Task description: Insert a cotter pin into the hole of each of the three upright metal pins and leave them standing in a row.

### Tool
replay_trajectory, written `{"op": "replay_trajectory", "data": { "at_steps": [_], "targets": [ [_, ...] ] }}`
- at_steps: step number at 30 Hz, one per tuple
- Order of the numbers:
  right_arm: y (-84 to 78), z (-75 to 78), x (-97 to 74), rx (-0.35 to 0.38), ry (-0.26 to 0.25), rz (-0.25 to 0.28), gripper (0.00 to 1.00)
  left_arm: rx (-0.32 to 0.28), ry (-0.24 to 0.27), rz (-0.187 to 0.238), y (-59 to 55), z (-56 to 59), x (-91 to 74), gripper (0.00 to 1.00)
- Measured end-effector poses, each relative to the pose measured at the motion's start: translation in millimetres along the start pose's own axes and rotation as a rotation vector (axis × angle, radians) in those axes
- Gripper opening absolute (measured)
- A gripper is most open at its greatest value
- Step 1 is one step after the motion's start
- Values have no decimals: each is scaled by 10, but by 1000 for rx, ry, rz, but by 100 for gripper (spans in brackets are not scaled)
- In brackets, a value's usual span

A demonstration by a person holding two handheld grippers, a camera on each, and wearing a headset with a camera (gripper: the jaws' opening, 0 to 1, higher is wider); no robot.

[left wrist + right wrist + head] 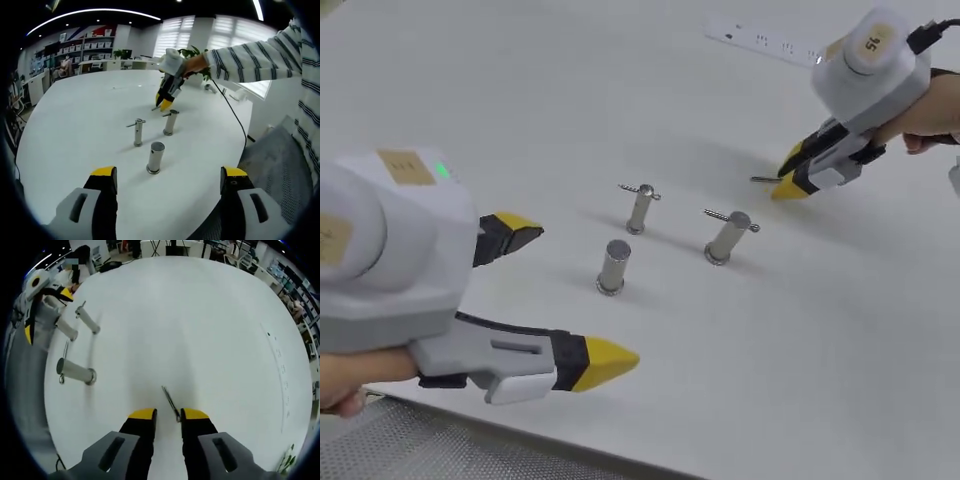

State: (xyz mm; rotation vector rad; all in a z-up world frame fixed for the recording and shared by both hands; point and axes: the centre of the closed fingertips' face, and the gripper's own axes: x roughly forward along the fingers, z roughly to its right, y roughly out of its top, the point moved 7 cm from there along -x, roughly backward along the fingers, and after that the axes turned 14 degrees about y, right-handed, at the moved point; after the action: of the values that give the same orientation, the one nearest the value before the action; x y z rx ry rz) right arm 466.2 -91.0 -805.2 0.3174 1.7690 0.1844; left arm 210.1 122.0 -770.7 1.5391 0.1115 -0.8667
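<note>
Near the tabletop's (pixel 620 80) near edge, the left gripper (pixel 578 295) hangs with its jaws spread wide, grasping nothing. Toward the middle of the tabletop stand three upright pins: the bare metal pin (pixel 612 266) closest to the near edge, the rear metal pin (pixel 639 210) with a first cotter pin (pixel 640 190) through its top, and the right-hand metal pin (pixel 727 238) with a second cotter pin (pixel 725 217) through it. Toward the far right corner, the right gripper (pixel 788 175) points down, jaws narrowly apart, the loose cotter pin (pixel 170 401) between its tips, unclamped.
</note>
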Motion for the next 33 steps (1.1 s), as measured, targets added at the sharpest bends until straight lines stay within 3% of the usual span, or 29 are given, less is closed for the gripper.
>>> {"op": "replay_trajectory", "data": {
  "at_steps": [12, 18, 21, 23, 27, 28, 33],
  "targets": [
    [31, -73, 3, 39, -10, -29, 17, 8, -14, -16, -12, 33, -17, 82],
    [50, -131, 15, -1, -10, -52, 11, 16, -2, -13, 10, -24, -36, 83],
    [55, -102, 9, -26, -51, -71, 5, 8, 4, -10, 13, -39, -41, 82],
    [57, -117, 6, -14, -34, -76, 5, 11, 8, -12, 9, -47, -45, 82],
    [65, -144, 7, -85, -52, -110, 4, 18, 11, -20, -5, -56, -54, 81],
    [59, -79, 2, -83, -57, -114, 4, 23, 12, -24, -10, -59, -56, 81],
    [52, -79, -5, -77, -70, -107, 4, 19, 23, -20, -13, -88, -62, 81]
  ]
}}
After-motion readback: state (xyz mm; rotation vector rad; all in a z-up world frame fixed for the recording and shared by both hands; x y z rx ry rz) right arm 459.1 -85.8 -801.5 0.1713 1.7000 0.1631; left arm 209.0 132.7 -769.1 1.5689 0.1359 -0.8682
